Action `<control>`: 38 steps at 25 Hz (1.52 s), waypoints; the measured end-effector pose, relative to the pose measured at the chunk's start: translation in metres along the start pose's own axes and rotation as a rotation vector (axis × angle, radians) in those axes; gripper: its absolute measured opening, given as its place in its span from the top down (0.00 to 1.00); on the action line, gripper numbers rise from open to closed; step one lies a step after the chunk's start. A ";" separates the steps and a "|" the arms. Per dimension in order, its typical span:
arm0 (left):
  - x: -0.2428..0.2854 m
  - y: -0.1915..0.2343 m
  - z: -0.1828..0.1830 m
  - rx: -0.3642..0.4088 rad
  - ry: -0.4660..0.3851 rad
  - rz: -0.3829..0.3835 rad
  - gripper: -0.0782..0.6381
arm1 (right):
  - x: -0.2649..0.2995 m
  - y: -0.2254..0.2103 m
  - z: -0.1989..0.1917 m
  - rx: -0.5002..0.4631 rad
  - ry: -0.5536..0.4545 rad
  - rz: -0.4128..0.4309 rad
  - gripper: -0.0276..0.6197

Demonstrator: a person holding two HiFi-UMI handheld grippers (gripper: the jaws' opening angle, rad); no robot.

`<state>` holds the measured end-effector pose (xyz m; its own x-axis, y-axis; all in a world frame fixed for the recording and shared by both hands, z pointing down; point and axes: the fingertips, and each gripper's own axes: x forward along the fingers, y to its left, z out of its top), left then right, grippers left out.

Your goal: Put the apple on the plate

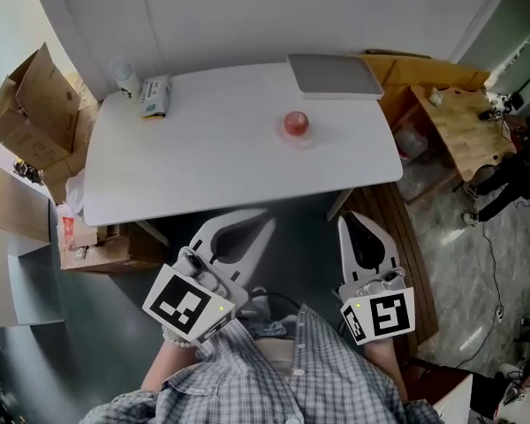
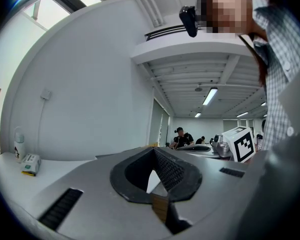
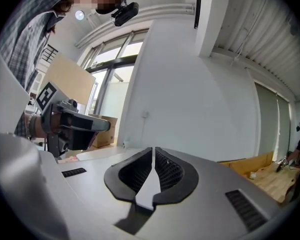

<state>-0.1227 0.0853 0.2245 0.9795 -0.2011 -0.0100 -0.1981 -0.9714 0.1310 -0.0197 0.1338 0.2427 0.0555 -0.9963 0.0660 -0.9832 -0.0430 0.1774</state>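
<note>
A red apple [image 1: 296,123] rests right of centre on the white table [image 1: 203,157], with a faint pale disc beneath it that may be a plate. Both grippers hang below the table's near edge, well short of the apple. My left gripper [image 1: 263,216] is shut and empty, and in the left gripper view its jaws [image 2: 152,152] meet at the tip. My right gripper [image 1: 350,218] is also shut with nothing in it, its jaws closed in the right gripper view [image 3: 153,149]. Neither gripper view shows the apple.
A grey flat slab [image 1: 336,75] lies at the table's far right corner. A small box [image 1: 155,95] and a bottle [image 1: 124,76] stand far left. Cardboard boxes [image 1: 26,104] flank the left side, a wooden bench [image 1: 464,126] the right. People sit in the distance [image 2: 182,136].
</note>
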 end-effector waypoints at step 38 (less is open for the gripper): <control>0.035 0.057 -0.001 -0.028 -0.004 0.014 0.88 | 0.054 -0.034 -0.006 -0.027 0.036 -0.035 0.91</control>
<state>-0.1001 0.0230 0.2328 0.9765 -0.2153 -0.0120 -0.2107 -0.9645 0.1592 0.0179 0.0816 0.2461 0.0966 -0.9908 0.0945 -0.9755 -0.0754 0.2067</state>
